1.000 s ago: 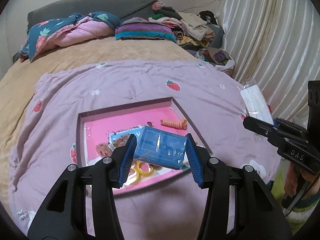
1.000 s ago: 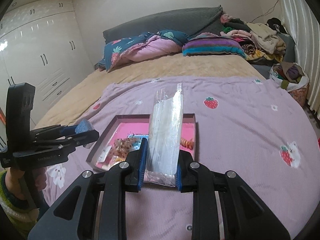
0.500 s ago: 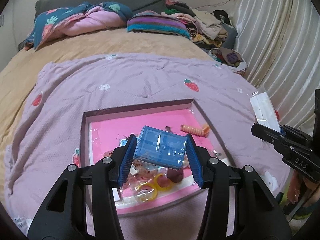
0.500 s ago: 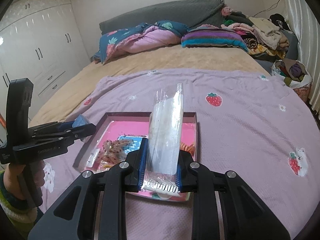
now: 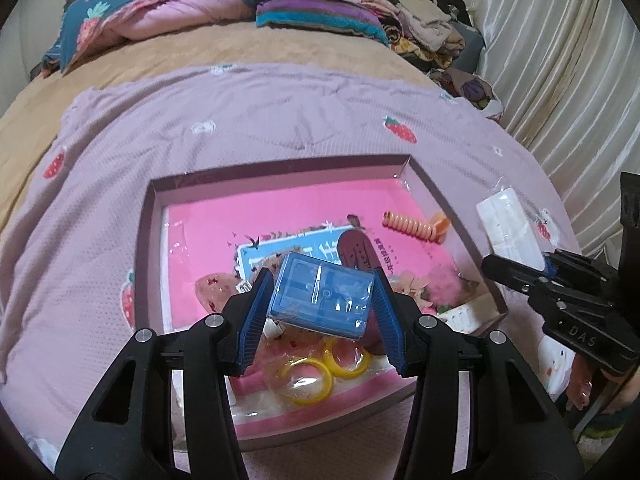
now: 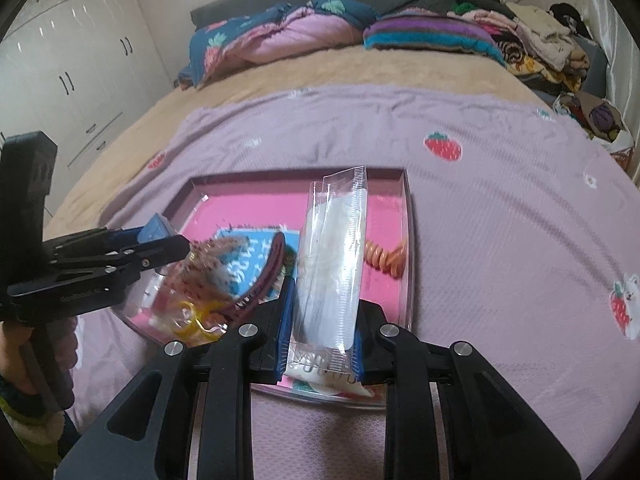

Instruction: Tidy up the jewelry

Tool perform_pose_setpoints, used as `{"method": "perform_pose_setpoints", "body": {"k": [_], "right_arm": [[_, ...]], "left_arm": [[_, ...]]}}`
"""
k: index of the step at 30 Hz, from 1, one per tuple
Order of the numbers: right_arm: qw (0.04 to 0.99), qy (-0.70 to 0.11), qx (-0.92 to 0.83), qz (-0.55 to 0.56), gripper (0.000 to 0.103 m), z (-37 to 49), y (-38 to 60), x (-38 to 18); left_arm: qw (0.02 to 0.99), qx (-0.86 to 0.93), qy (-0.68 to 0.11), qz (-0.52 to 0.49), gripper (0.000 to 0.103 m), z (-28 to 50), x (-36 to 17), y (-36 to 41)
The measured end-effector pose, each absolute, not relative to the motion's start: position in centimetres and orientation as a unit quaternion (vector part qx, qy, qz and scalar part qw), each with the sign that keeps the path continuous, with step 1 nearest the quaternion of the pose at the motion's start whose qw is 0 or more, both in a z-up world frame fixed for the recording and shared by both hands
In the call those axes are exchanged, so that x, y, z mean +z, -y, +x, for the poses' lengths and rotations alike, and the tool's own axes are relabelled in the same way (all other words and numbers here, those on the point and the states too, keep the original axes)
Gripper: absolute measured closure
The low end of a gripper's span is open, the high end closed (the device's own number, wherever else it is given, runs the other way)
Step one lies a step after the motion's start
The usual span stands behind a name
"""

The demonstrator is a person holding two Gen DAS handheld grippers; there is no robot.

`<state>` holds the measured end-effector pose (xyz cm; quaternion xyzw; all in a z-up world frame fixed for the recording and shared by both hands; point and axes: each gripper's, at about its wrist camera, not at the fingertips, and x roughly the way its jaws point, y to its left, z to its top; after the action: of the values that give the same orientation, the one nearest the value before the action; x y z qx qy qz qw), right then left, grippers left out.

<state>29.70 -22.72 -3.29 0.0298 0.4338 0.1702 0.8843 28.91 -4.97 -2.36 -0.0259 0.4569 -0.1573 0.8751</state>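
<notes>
My left gripper (image 5: 320, 312) is shut on a small blue plastic box (image 5: 322, 300) and holds it over the near part of a shallow pink tray (image 5: 276, 176) on the bed. My right gripper (image 6: 320, 340) is shut on a clear plastic packet with a white insert (image 6: 334, 264), held upright over the tray's near right corner (image 6: 406, 208). In the tray lie yellow rings in a clear bag (image 5: 308, 376), an orange spiral hair tie (image 5: 408, 228), a maroon hair clip (image 6: 264, 276) and a blue card (image 5: 280, 248). The packet also shows in the left wrist view (image 5: 506, 220).
The tray sits on a lilac strawberry-print blanket (image 5: 240, 112) over a tan bedspread. Pillows and folded bedding (image 6: 288, 36) lie at the head of the bed. A heap of clothes (image 5: 424, 28) is at the far right, a curtain (image 5: 568, 64) beside it, white wardrobes (image 6: 68, 60) at left.
Both grippers have moved forward and down toward the tray with their loads still held. The tray now fills more of both views.
</notes>
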Motion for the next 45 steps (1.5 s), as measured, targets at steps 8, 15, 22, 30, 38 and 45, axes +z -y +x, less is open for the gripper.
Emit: {"method": "perform_pose_setpoints", "body": {"k": [8, 15, 22, 30, 38, 45], "right_arm": [[0.873, -0.455, 0.171, 0.028, 0.080, 30.3, 22.3, -5.4], [0.865, -0.472, 0.168, 0.025, 0.079, 30.7, 22.3, -6.6], [0.869, -0.470, 0.155, 0.029, 0.076, 30.6, 23.0, -6.9], [0.873, -0.465, 0.139, 0.038, 0.055, 30.3, 23.8, -6.3], [0.889, -0.440, 0.114, 0.055, 0.029, 29.2, 25.5, -4.7], [0.898, -0.425, 0.103, 0.047, 0.019, 28.0, 26.3, -3.4]], "left_arm": [[0.869, -0.152, -0.470, -0.031, 0.062, 29.4, -3.9, 4.6], [0.863, -0.160, -0.478, -0.031, 0.062, 30.1, -4.6, 5.1], [0.856, -0.155, -0.492, -0.028, 0.062, 30.5, -5.6, 5.7], [0.853, -0.162, -0.495, -0.033, 0.062, 31.1, -6.2, 6.2], [0.849, -0.160, -0.503, -0.027, 0.061, 31.1, -6.8, 6.3], [0.854, -0.154, -0.496, -0.025, 0.041, 30.4, -5.5, 6.3]]}}
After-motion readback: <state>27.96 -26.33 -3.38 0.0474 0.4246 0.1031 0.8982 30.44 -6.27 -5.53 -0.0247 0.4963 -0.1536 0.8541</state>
